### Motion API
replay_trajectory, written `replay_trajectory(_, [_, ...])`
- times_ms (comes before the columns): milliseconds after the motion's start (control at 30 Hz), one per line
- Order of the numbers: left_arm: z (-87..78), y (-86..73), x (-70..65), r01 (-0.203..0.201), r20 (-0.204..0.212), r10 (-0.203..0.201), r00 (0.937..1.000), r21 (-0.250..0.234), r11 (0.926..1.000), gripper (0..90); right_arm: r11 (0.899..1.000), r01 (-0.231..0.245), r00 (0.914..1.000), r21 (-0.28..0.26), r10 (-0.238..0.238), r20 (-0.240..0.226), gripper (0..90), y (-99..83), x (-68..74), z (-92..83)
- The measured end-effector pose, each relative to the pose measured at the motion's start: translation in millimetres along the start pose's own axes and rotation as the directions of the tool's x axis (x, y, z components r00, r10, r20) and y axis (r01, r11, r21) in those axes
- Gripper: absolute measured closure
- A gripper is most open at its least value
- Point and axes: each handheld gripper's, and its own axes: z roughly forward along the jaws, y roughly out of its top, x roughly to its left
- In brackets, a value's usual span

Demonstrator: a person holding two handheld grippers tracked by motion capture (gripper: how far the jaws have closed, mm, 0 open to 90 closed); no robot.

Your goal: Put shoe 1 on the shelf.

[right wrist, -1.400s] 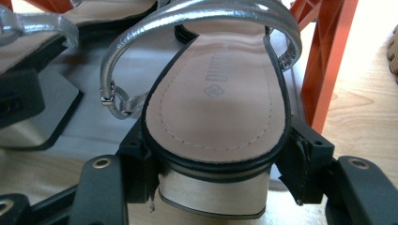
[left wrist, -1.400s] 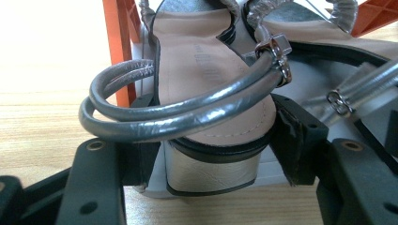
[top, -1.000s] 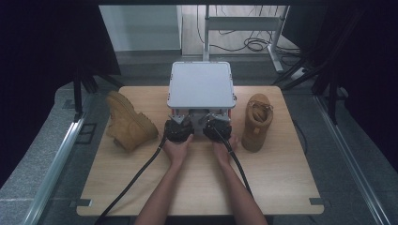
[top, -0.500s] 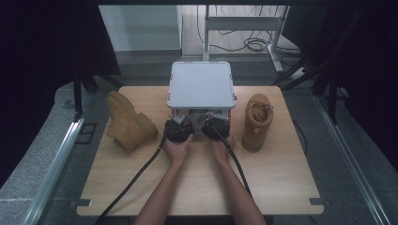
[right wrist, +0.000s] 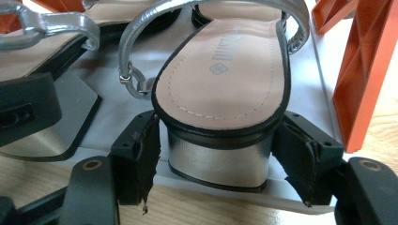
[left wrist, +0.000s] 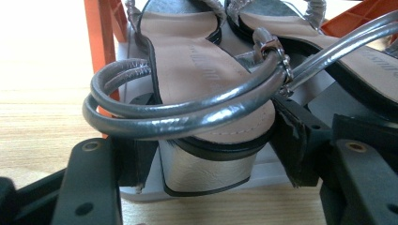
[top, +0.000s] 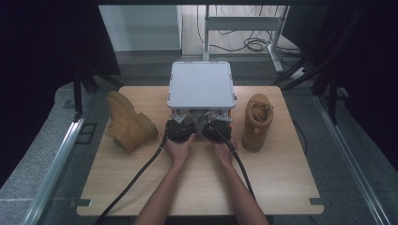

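Observation:
Two silver heeled sandals lie on the grey lower shelf (right wrist: pixel 117 108) of a small rack (top: pixel 202 84). My left gripper (top: pixel 178 129) reaches under the rack. In the left gripper view the left gripper (left wrist: pixel 213 159) has one sandal's (left wrist: pixel 202 70) silver heel (left wrist: pixel 206 171) between its pads, with its looped strap (left wrist: pixel 187 110) lying across. My right gripper (top: pixel 218 127) sits beside it. The right gripper (right wrist: pixel 216 154) frames the other sandal's (right wrist: pixel 225 70) heel (right wrist: pixel 218 159), thin gaps showing at both pads. Both pairs of jaws have just been opening and stand open.
The rack has orange legs (right wrist: pixel 361 70) close outside each gripper. A tan boot (top: pixel 129 122) lies on its side on the wooden table (top: pixel 197 187), left of the rack. Another tan boot (top: pixel 256 122) stands to the right. Black cables trail back toward the person.

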Motion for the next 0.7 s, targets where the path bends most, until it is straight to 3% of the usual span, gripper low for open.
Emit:
replay_trajectory(133, [-3.3, -0.9, 2.7, -0.03, 0.053, 0.029, 0.9982, 0.018, 0.9994, 30.1, 1.0, 0.012, 0.9997, 0.006, -0.011, -0.023, 32.4, -0.8, -2.0, -2.8])
replay_trajectory(233, [-13.9, -1.2, 3.7, -0.077, 0.071, 0.078, 0.9944, -0.009, 0.997, 27.4, 1.0, 0.027, 0.9988, -0.009, -0.027, -0.04, 31.0, -2.3, -2.4, -11.4])
replay_trajectory(267, [-13.9, -1.2, 3.7, -0.077, 0.071, 0.078, 0.9944, -0.009, 0.997, 27.1, 0.999, 0.03, 0.9987, -0.016, -0.031, -0.042, 31.0, -2.2, -2.5, -15.8])
replay_trajectory(300, [-23.3, -0.9, 7.5, -0.101, 0.081, 0.103, 0.9914, -0.032, 0.9944, 27.0, 0.999, 0.033, 0.9983, -0.025, -0.034, -0.047, 31.3, -1.9, -2.7, -21.2])
replay_trajectory(400, [-39.3, -0.8, 16.1, -0.104, 0.103, 0.11, 0.9886, -0.059, 0.9928, 28.8, 0.996, 0.05, 0.9971, -0.075, -0.054, -0.054, 35.2, -1.3, -4.9, -39.5])
replay_trajectory(500, [-54.1, -2.5, 26.4, -0.092, 0.105, 0.1, 0.9895, -0.078, 0.9927, 37.2, 0.993, 0.048, 0.9971, -0.112, -0.054, -0.054, 44.4, -1.9, -10.9, -53.7])
replay_trajectory(567, [-60.3, -4.8, 33.7, -0.079, 0.096, 0.087, 0.9915, -0.087, 0.9931, 48.9, 0.991, 0.036, 0.998, -0.125, -0.042, -0.047, 56.0, -3.6, -16.8, -59.0])
replay_trajectory(600, [-60.3, -4.8, 33.7, -0.079, 0.096, 0.087, 0.9915, -0.087, 0.9931, 55.0, 0.991, 0.036, 0.998, -0.125, -0.042, -0.047, 56.0, -3.6, -16.8, -59.0])
replay_trajectory(633, [-60.7, -7.0, 39.6, -0.086, 0.077, 0.092, 0.9928, -0.075, 0.9935, 60.7, 0.993, 0.023, 0.9989, -0.118, -0.028, -0.039, 65.1, -5.6, -23.2, -60.2])
replay_trajectory(700, [-58.0, -8.4, 46.3, -0.073, 0.086, 0.077, 0.9933, -0.052, 0.996, 70.9, 0.994, 0.007, 0.9997, -0.105, -0.009, -0.023, 73.0, -8.0, -29.1, -58.7])
